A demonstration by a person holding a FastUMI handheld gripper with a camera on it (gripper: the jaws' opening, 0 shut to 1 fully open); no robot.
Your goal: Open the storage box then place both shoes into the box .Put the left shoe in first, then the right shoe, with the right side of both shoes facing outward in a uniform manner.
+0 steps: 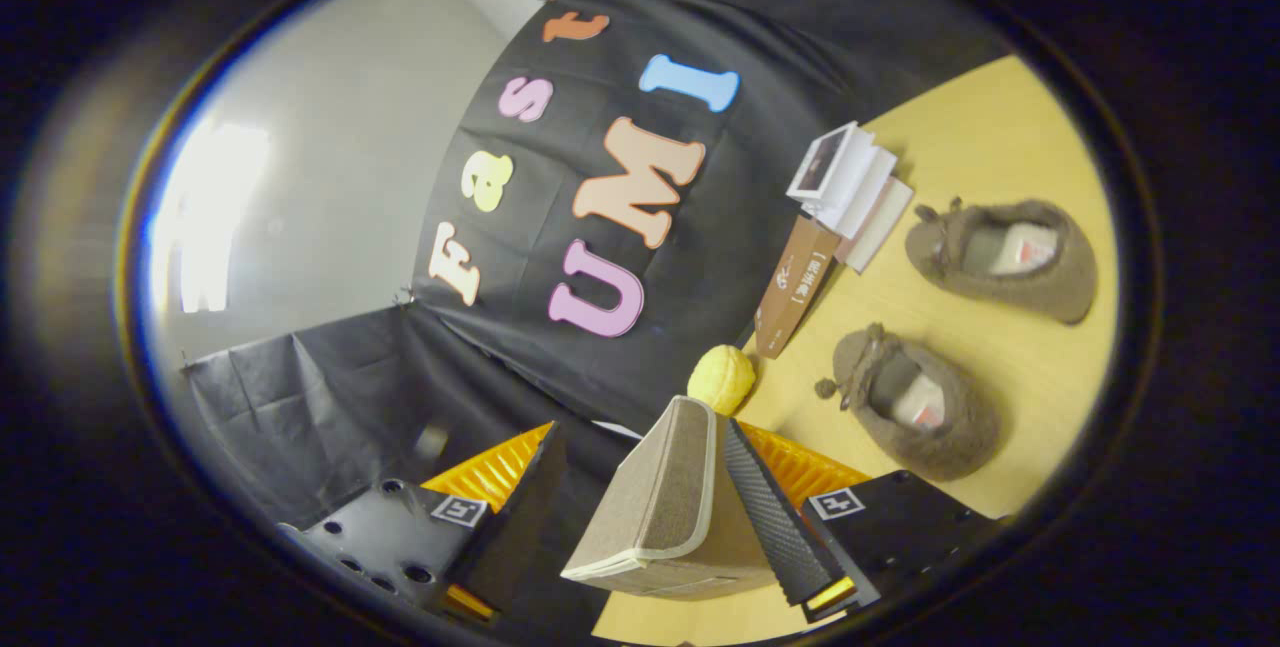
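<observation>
Gripper (640, 517) is rolled hard to one side, so the desk (980, 127) reads as tilted; between the fingers sits the beige fabric lid of the storage box (660, 497), raised off the box with its piped edge showing; one finger (775, 517) lies flat against one face of the lid, the other finger (520, 507) stands clearly off the opposite face with a gap between; so jaws are spread, touching the lid on one side only, not pinching it; the rest of the box body is hidden under the lid and fingers, can't tell how far it's open. Beyond the fingers, two brown fuzzy shoes lie on the desk, openings up, light insoles visible; the nearer shoe (915, 407) is just past the lid-side finger, the farther shoe (1005, 257) is beside it and apart, not touching; both point their toe ends toward the desk's back edge by the black cloth wall; can't tell left from right here. A yellow ball-like object (720, 379) sits just ahead of the lid's top edge, near the back edge; a brown carton (795, 287) leans along that back edge; a stack of white booklets (850, 189) rests beside it, further along the same edge.
</observation>
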